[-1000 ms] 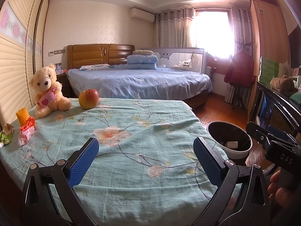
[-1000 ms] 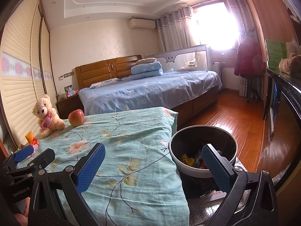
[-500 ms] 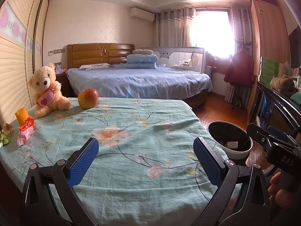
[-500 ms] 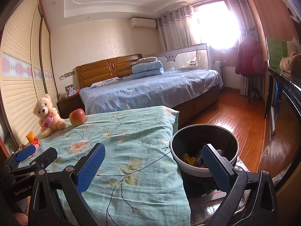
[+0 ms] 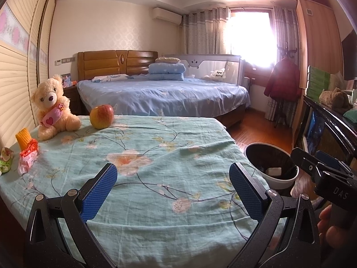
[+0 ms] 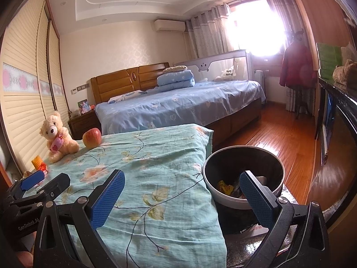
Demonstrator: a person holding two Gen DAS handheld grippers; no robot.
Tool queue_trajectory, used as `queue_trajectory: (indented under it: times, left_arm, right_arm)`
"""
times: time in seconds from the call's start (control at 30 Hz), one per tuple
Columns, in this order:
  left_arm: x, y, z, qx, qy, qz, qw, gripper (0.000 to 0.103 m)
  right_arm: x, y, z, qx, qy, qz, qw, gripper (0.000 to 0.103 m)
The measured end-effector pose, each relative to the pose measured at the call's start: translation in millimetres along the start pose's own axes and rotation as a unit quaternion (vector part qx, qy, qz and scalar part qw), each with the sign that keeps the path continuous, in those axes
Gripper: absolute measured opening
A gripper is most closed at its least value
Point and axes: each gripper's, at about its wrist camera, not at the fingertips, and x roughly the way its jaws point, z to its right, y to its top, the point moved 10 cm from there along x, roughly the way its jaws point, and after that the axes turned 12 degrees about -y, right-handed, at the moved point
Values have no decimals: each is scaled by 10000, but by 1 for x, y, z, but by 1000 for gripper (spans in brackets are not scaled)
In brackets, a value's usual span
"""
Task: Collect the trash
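A red and white crumpled wrapper (image 5: pixel 28 157) lies at the left edge of the teal flowered tabletop (image 5: pixel 156 147), with a green wrapper (image 5: pixel 5 159) beside it. My left gripper (image 5: pixel 173 191) is open and empty, low over the table's near side. My right gripper (image 6: pixel 181 197) is open and empty, between the table's right edge and the black-lined trash bin (image 6: pixel 243 174). The bin holds several wrappers; it also shows in the left wrist view (image 5: pixel 271 167). The red wrapper shows small in the right wrist view (image 6: pixel 42 167).
A teddy bear (image 5: pixel 52 107), an apple (image 5: pixel 101 116) and a yellow corn-like piece (image 5: pixel 23 137) sit at the table's far left. A blue bed (image 5: pixel 160 96) stands behind. A dark cabinet (image 6: pixel 339 134) lines the right. Wooden floor (image 6: pixel 279 129) lies beyond the bin.
Both views have shifted only slightly; the right gripper has drifted a little. Both grippers stay open and empty.
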Motion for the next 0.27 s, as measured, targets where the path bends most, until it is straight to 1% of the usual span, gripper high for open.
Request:
queue_trajectory:
  times: [0.27]
  left_arm:
    - [9,-5,-3,-43,-38,-151,9999,103]
  right_arm:
    - [9,-5,5,51,-24,-139,9999,103]
